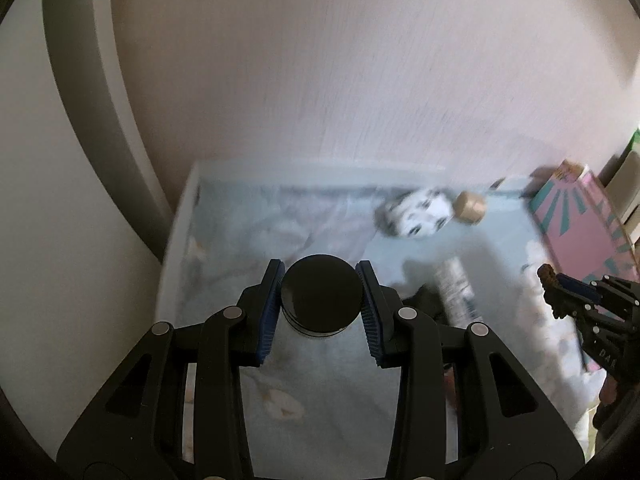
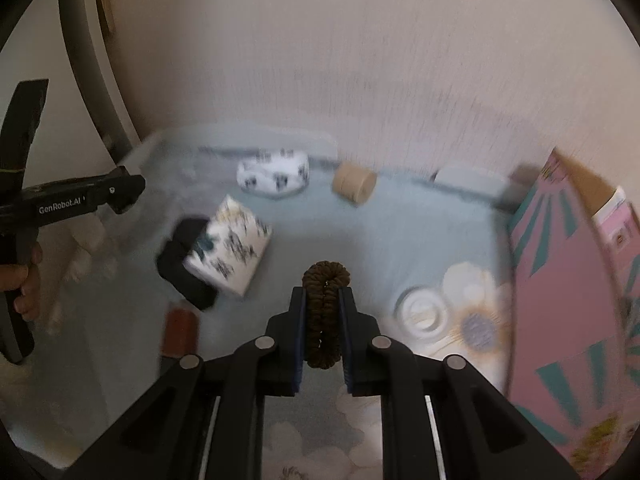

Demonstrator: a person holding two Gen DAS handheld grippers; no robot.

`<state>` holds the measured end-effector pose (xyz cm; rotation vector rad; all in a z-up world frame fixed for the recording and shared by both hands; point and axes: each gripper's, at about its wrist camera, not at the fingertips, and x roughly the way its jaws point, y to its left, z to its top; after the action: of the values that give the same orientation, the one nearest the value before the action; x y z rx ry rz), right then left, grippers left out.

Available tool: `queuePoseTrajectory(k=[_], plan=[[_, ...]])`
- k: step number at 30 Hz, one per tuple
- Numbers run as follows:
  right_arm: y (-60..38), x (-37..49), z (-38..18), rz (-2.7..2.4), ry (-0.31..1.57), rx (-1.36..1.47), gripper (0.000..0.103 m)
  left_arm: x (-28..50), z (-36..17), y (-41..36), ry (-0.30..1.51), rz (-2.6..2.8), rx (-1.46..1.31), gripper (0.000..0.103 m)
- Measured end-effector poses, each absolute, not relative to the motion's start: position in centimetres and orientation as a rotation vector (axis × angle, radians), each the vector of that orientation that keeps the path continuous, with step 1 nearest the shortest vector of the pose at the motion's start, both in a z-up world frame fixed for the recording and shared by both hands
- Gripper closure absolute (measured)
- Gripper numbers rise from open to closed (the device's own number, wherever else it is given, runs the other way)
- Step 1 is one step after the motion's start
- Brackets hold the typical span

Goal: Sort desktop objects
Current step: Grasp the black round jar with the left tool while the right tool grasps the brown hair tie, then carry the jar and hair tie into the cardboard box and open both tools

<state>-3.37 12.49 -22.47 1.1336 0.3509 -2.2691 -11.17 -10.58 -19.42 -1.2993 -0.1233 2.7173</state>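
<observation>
My left gripper point(image 1: 320, 280) is shut on a round jar with a black lid point(image 1: 320, 294), held above the pale blue desk mat point(image 1: 320, 380). Squeezed flat between the pads of my right gripper point(image 2: 324, 292) is a brown hair scrunchie point(image 2: 325, 312), lifted off the mat point(image 2: 420, 232). In the left wrist view the right gripper point(image 1: 560, 284) shows at the right edge with the scrunchie point(image 1: 549, 274) at its tip. The left gripper's body point(image 2: 80, 200) and a hand point(image 2: 24, 284) appear at the left of the right wrist view.
On the mat lie a white patterned pouch point(image 2: 274, 176), a tan tape roll point(image 2: 354, 186), a patterned tissue pack point(image 2: 230, 248) over a black object point(image 2: 188, 268), a reddish item point(image 2: 182, 326) and a white ring point(image 2: 422, 312). A pink box point(image 2: 572, 300) stands at right. A wall lies behind.
</observation>
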Motion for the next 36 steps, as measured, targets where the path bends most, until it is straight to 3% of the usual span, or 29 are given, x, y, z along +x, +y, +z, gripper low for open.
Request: queuePoseTrajectory(k=[8, 17, 28, 36], plan=[[15.3, -4.2, -14.1, -2.315, 0.289, 1.032, 0.089, -10.9, -9.9, -8.3, -0.101, 2.723, -1.172, 0.070], [23.3, -5.9, -8.1, -2.397, 0.239, 0.995, 0.089, -11.4, -3.4, 1.9, -0.064, 2.633, -1.025, 0.070], [32.7, -6.3, -9.4, -2.463, 0.204, 1.108, 0.089, -12.2, -4.9, 17.7, 0.015, 2.411, -1.024, 0.070], [36.5, -5.4, -12.7, -2.408, 0.168, 1.195, 0.089, -12.1, -10.0, 27.2, 0.068, 2.281, -1.115, 0.070]])
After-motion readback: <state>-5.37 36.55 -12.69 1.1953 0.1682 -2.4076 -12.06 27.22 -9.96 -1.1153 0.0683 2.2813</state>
